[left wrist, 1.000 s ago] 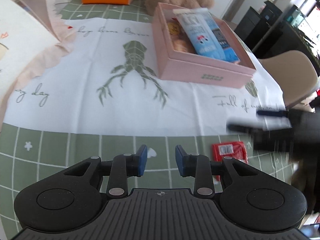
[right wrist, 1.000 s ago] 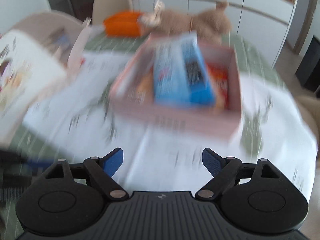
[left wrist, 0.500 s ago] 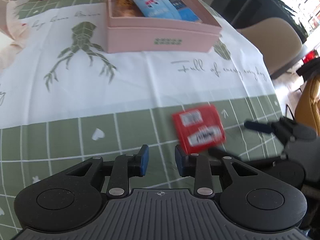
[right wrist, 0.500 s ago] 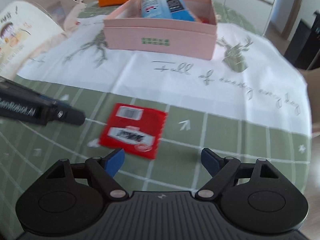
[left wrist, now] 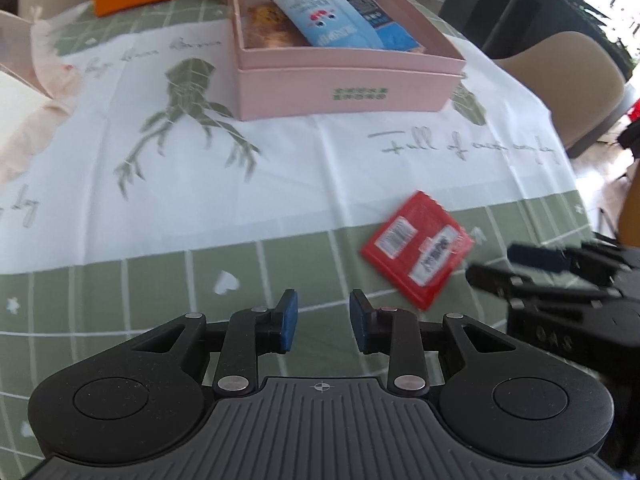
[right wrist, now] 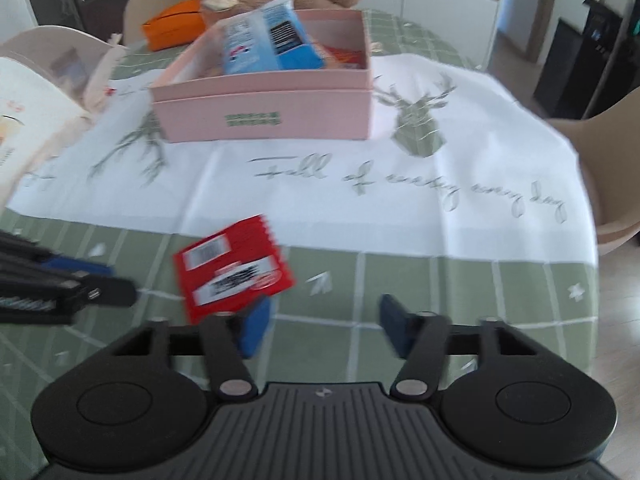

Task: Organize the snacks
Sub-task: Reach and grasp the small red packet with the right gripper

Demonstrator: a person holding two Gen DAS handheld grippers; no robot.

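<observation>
The step in hand looks like picking the red snack packet (right wrist: 234,266) off the worktop (right wrist: 440,292) so it can join the others in the pink box (right wrist: 264,110). To do it well, the right tool (right wrist: 320,326) should slide a little to the left so the packet's near right corner sits squarely between its blue pads, come low enough to catch the thin foil edge, and only then pinch; a flat sachet on cloth is easy to push along rather than lift, so a shallow, slightly tilted approach is the safer bet. At present the right tool's jaws are closing with nothing between them: the packet lies flat on the green checked part of the cloth, just beyond and to the left of the left pad, its near edge about at that pad's tip. The left tool (left wrist: 323,322) is nearly closed and empty, a narrow gap showing bare cloth between its pads; from its view the red snack packet (left wrist: 418,250) lies to the right and a little farther off, between it and the right tool (left wrist: 520,266), which reaches in from the right edge. The pink box (left wrist: 344,92) stands well beyond on the white cloth, already holding a blue and white bag (left wrist: 332,14) and other snacks.
</observation>
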